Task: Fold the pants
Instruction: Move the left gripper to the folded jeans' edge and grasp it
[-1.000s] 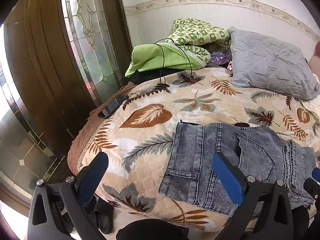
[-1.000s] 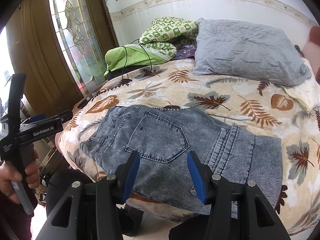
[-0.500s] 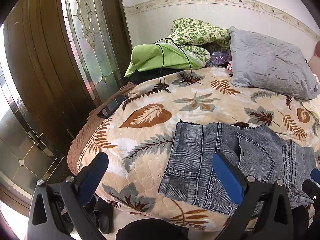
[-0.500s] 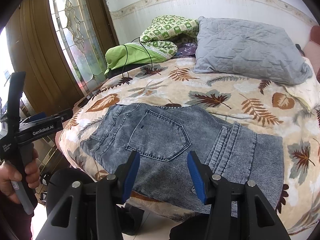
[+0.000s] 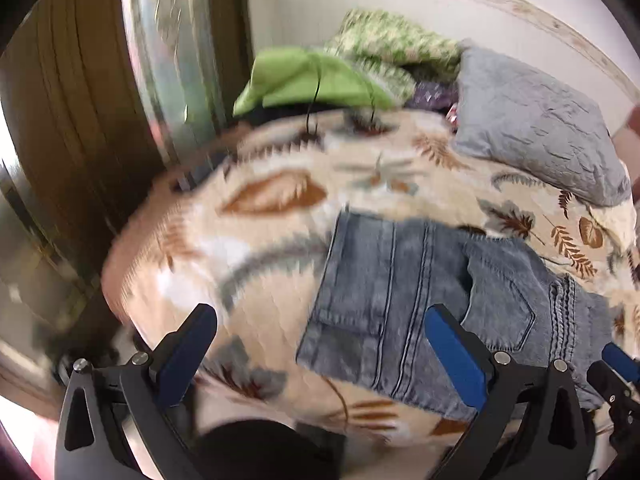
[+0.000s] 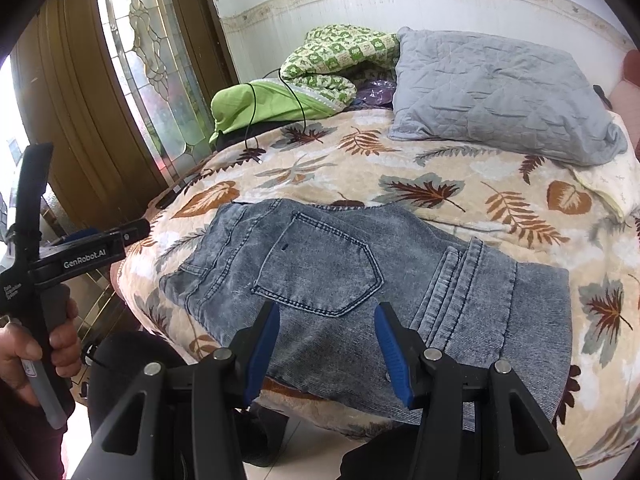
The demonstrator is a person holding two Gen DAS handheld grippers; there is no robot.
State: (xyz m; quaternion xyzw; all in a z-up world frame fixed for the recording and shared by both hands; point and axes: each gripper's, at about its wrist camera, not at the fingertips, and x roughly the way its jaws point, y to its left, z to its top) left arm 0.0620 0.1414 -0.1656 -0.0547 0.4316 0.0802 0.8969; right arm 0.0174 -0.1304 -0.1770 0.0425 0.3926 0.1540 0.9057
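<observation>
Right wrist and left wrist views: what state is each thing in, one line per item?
jeans: folded into a compact stack, flat on the bedspread, back pocket facing up.
left gripper: open, holding nothing; its view is motion-blurred.
right gripper: open, holding nothing, above the near edge of the jeans.
grey pillow: lying at the head of the bed, rumpled.
green clothes: heaped, a black cable draped across them.
bedspread: spread over the bed.

Pants (image 6: 360,280) lie on the bed (image 6: 460,192), pillow (image 6: 500,92) behind them.
</observation>
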